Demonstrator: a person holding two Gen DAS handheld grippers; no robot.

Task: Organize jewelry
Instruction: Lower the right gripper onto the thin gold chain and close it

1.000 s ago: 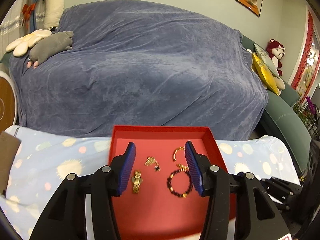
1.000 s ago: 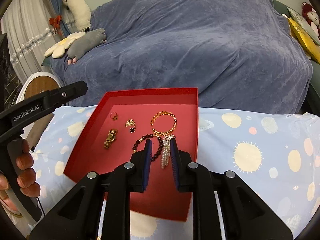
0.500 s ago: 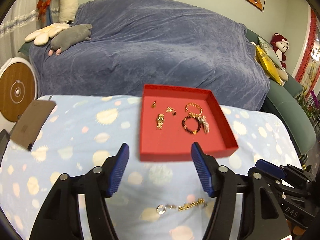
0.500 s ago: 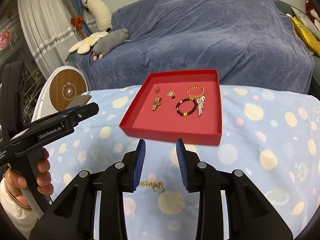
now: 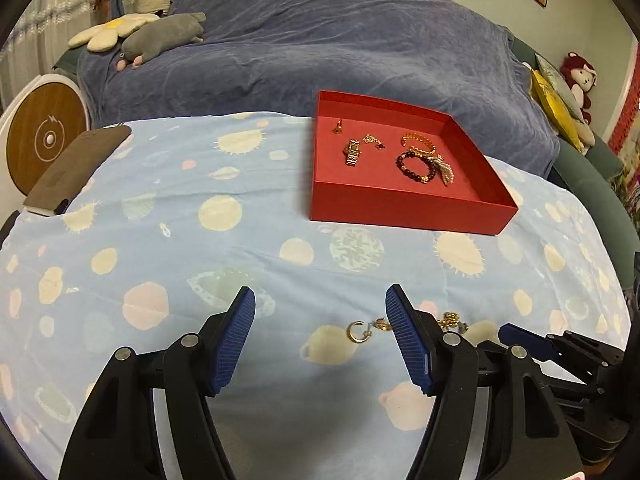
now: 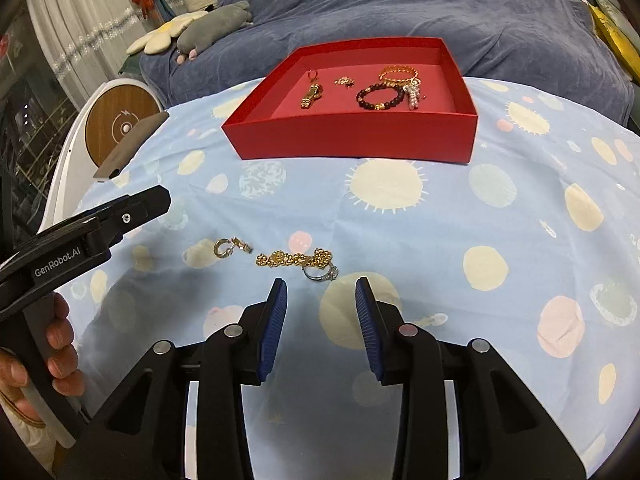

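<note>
A red tray (image 5: 408,210) (image 6: 352,136) at the far side of the table holds several pieces: a gold watch (image 6: 311,95), a dark bead bracelet (image 6: 379,96), a gold bangle (image 6: 398,74). On the cloth lie a gold hoop earring (image 5: 357,331) (image 6: 222,248), a gold chain (image 6: 294,259) and a silver ring (image 6: 322,273). My left gripper (image 5: 320,304) is open above the cloth, the earring between its fingers' line, untouched. My right gripper (image 6: 320,292) has its jaws opening, nothing between them, just short of the ring and chain.
The table wears a light blue cloth with pastel circles (image 6: 480,208). A brown flat case (image 5: 76,168) lies at its left edge. Behind stands a sofa under a blue blanket (image 5: 340,48) with plush toys (image 5: 160,36). A hand (image 6: 60,344) holds the left tool.
Both grippers have drawn back from over the red tray toward the near side of the table and sunk. Both jaws stand wider. The loose earring, chain and ring have come into view.
</note>
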